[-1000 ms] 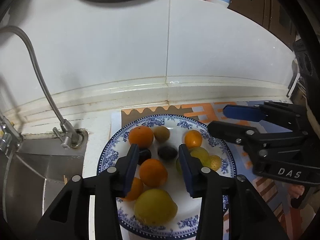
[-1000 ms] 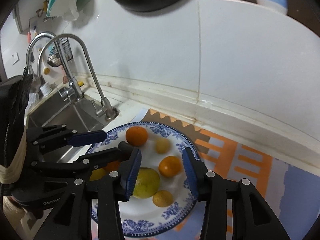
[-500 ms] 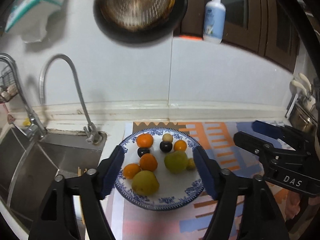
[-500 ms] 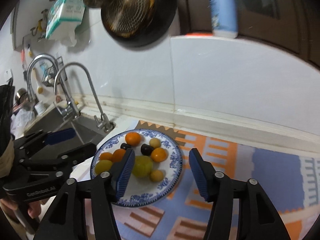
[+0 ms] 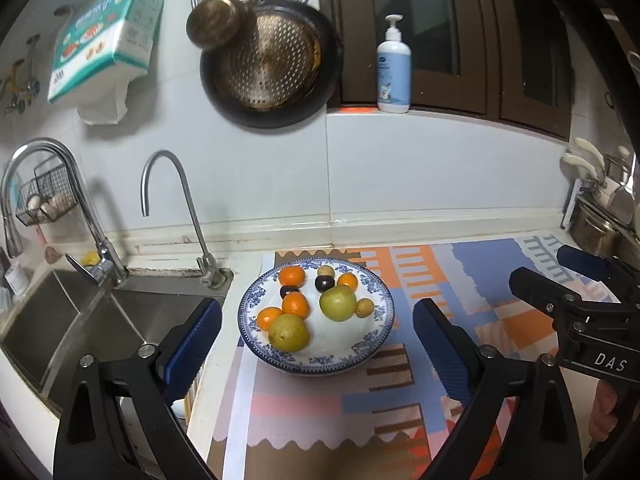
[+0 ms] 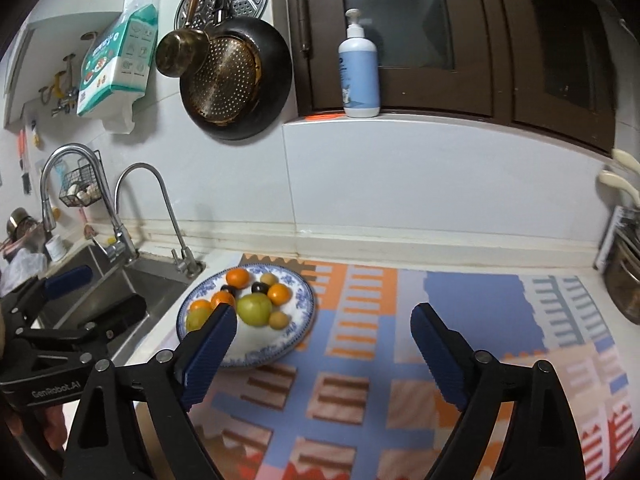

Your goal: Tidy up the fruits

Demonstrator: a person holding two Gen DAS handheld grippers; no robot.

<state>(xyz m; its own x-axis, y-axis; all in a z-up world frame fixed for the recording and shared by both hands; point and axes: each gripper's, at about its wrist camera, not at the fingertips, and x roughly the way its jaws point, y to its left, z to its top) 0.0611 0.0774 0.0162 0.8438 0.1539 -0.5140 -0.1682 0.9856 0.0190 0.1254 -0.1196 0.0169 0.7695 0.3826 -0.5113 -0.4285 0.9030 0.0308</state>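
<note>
A blue-and-white plate (image 5: 378,344) (image 6: 296,322) sits on a patterned mat by the sink. It holds several fruits: oranges (image 5: 295,305), two green-yellow pears (image 5: 338,303) (image 5: 289,333), dark plums (image 5: 324,283) and small tan fruits (image 5: 365,307). My left gripper (image 5: 316,350) is open and empty, held back above the plate's near side. My right gripper (image 6: 322,344) is open and empty, right of the plate above the mat; it also shows in the left wrist view (image 5: 576,280).
The steel sink (image 5: 80,320) with two taps (image 5: 168,208) lies left of the plate. A pan (image 5: 272,68) hangs on the tiled wall. A soap bottle (image 5: 394,76) stands on the ledge. Metal pots (image 5: 600,224) sit at the far right. The colourful mat (image 6: 440,340) covers the counter.
Both grippers have pulled back and up from the plate and opened wide. The fruits lie still on the plate.
</note>
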